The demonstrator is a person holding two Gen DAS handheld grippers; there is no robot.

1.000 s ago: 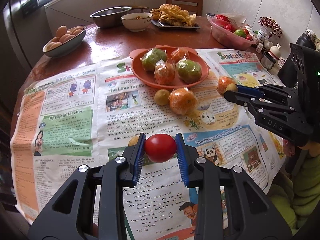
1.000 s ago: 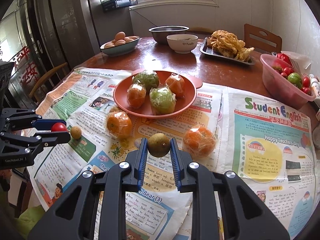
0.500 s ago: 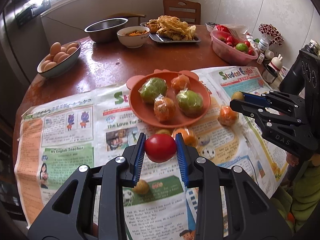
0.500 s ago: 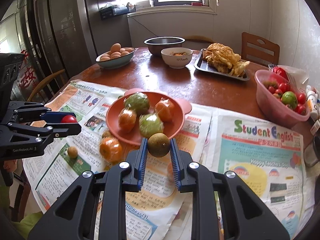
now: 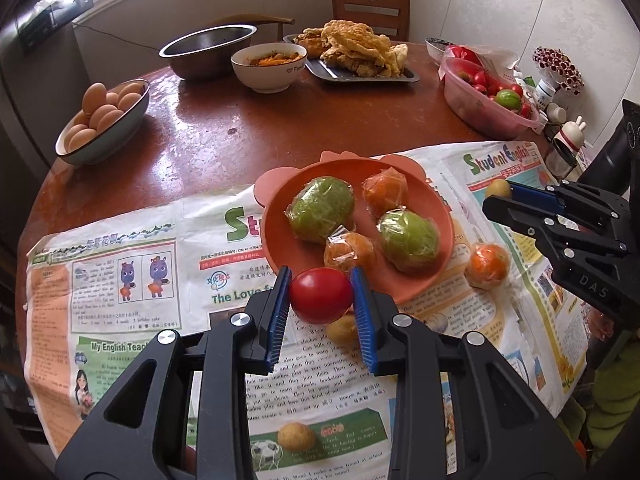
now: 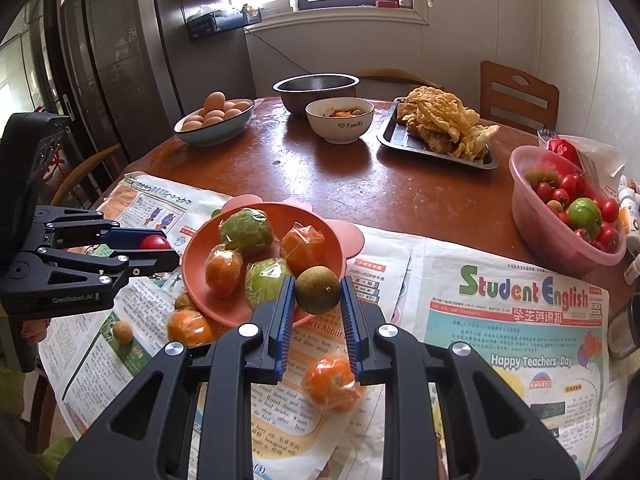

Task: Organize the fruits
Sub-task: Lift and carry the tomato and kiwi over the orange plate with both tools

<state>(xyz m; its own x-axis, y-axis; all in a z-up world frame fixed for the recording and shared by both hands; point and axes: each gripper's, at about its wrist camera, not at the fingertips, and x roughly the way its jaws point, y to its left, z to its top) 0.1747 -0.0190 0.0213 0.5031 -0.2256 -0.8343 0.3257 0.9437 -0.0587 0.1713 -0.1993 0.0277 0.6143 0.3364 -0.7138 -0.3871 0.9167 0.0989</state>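
Both fruits are being carried: the left gripper (image 5: 322, 296) squeezes a tomato (image 5: 321, 295), the right gripper (image 6: 318, 289) squeezes a brown fruit (image 6: 318, 289), and next each should lower and let go over the plate (image 6: 192, 264) just ahead.

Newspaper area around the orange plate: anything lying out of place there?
Yes. Two wrapped oranges and two small brown fruits lie loose on the newspaper beside the orange plate, not on it. Nothing looks spilled or damaged.
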